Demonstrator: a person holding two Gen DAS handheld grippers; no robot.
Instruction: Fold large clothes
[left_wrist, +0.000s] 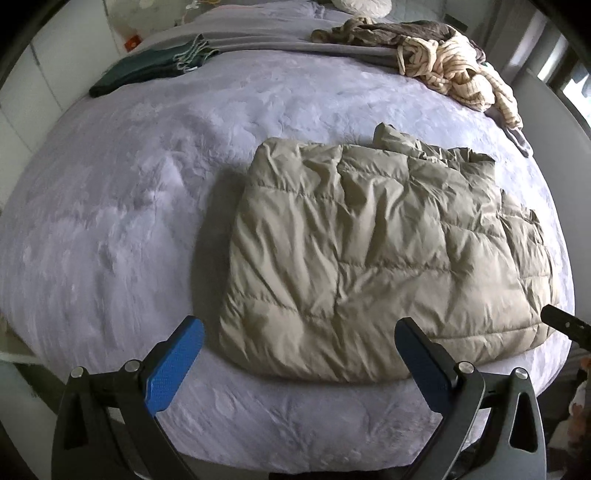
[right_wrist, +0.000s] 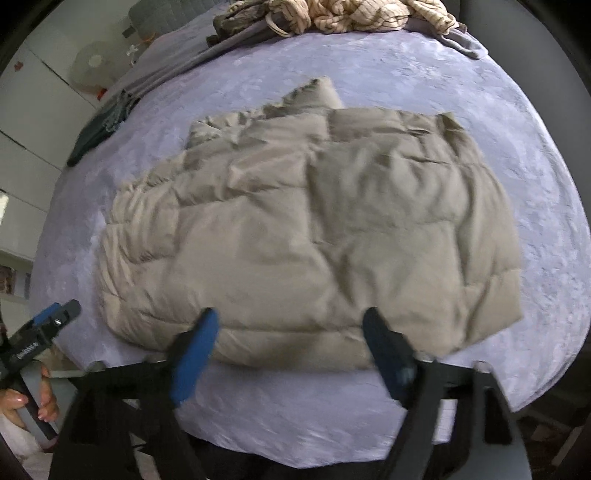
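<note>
Jacket of beige quilted puffy fabric lies folded on the lavender plush bed, near the front edge. Left tool and right tool both stand open, empty. It looks light, soft, slippery; better to pinch the near hem corners.

1. Your bed's lavender plush blanket covers the whole top.
2. A dark green folded garment lies by the bed's far left edge.
3. A cream striped garment sits crumpled at the far right corner, against a brown-grey garment.
4. A white fan stands beyond the left edge, near white cabinet doors.
</note>
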